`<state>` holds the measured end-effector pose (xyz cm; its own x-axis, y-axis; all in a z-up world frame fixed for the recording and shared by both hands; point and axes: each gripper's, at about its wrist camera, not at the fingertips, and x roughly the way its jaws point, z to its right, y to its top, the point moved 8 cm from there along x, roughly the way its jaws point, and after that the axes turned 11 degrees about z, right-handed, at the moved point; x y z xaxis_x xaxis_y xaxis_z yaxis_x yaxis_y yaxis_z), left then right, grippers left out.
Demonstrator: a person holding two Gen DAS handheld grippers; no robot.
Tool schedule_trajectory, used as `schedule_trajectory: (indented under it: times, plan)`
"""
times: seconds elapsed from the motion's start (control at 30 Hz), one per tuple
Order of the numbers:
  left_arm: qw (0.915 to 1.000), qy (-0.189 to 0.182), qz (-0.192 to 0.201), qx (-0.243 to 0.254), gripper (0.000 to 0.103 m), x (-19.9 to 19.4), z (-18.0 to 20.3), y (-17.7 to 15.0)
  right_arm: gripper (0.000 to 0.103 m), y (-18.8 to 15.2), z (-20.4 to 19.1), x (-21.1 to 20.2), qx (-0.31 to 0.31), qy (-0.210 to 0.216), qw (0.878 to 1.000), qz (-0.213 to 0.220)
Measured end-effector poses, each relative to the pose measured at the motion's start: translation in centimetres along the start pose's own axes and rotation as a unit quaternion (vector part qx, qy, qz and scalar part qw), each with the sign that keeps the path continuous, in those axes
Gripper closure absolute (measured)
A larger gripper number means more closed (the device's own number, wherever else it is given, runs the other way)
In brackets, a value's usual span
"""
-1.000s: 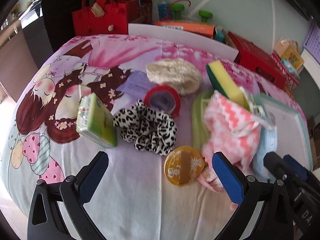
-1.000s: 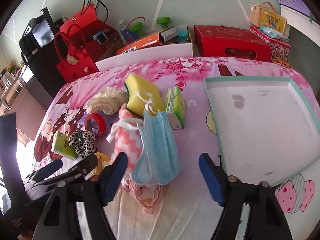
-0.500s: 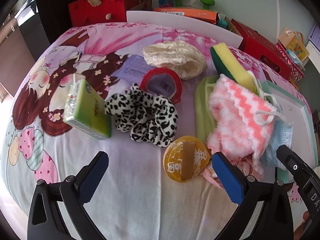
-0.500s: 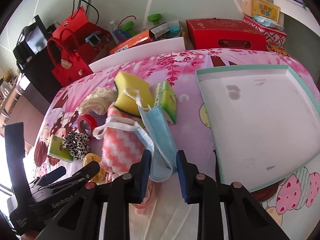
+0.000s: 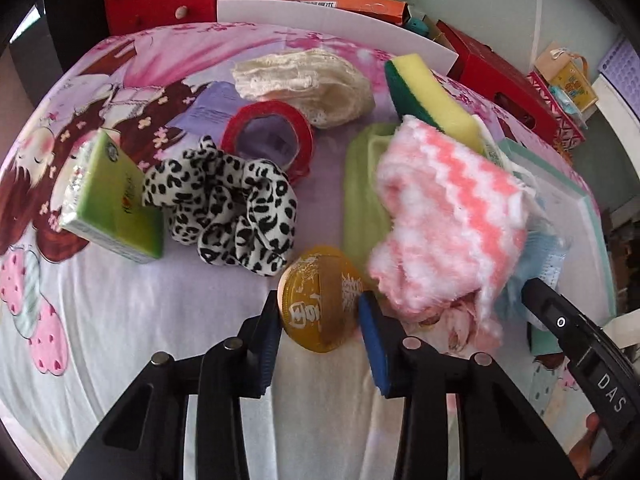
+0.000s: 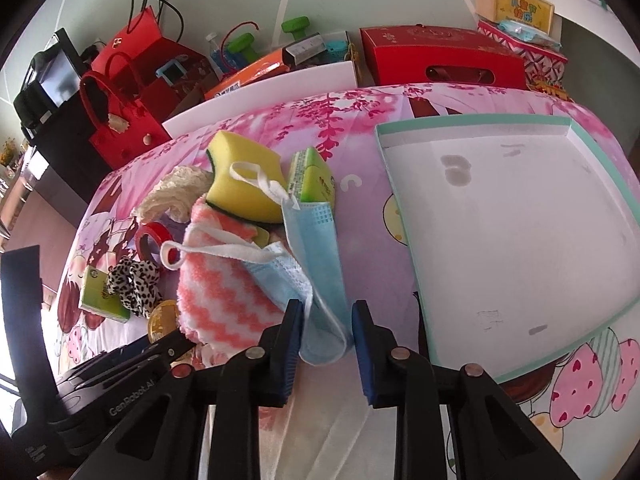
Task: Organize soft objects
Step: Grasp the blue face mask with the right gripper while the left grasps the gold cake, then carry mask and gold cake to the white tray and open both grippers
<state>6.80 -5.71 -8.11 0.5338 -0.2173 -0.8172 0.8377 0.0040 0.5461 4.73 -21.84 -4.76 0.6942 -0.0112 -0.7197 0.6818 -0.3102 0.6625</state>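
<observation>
**Two claws closing on a gold disc and a face mask**

On the far left of the patterned sheet (image 5: 120, 320), a green tissue pack (image 5: 114, 204) is lying tilted, and a black-and-white spotted scrunchie (image 5: 224, 208) is sitting just beside it, touching its right edge. Behind the scrunchie a red tape roll (image 5: 268, 140) is standing on edge, with a cream lace bundle (image 5: 304, 80) behind that.

The left claw (image 5: 320, 320) is pointing steeply down at a gold foil disc (image 5: 320, 304). Its jaws have just been closing, and the disc is now sitting between the blue pads (image 5: 372, 336); the left pad is meeting the disc's edge, while whether the right pad is pressing on it cannot be told.

Right of the disc, a pink-and-white fuzzy cloth (image 5: 448, 216) is lying heaped over a pale green item (image 5: 360, 200), and a yellow sponge with a dark green backing (image 5: 432, 96) is leaning behind the cloth.

In the right wrist view, a light blue face mask (image 6: 316, 264) is draping over the fuzzy cloth, one white ear loop (image 6: 216, 248) is trailing across the cloth and another is lying on the sponge. The right claw (image 6: 324, 332) is pinching the mask's lower end, both pads lying against the fabric. A second green tissue pack (image 6: 314, 176) is lying next to the sponge.

Furthest right, a white tray with a teal rim (image 6: 472, 122) is sitting on the sheet, close to the mask but apart from it.
</observation>
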Motion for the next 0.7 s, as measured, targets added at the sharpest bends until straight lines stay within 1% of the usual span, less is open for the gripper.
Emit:
schedule_trajectory:
  times: [0.17, 0.37, 0.57, 0.7]
  plan:
    - [1.0000, -0.005, 0.008, -0.003, 0.073, -0.5, 0.1, 0.3, 0.077, 0.1, 0.3, 0.0, 0.005, 0.002, 1.000, 0.001]
    - [0.9997, -0.011, 0.023, 0.004, 0.081, -1.5, -0.2, 1.6, 0.079, 0.5, 0.0, -0.6, -0.001, 0.006, 1.000, 0.010]
    - [0.9989, -0.007, 0.045, 0.009, 0.084, -2.1, -0.6, 2.7, 0.079, 1.3, 0.0, -1.9, 0.005, 0.013, 0.999, 0.033]
    - [0.9975, -0.005, 0.070, 0.004, 0.084, -3.2, -0.9, 3.6, 0.079, 2.0, 0.1, -3.0, 0.016, 0.021, 0.998, 0.053]
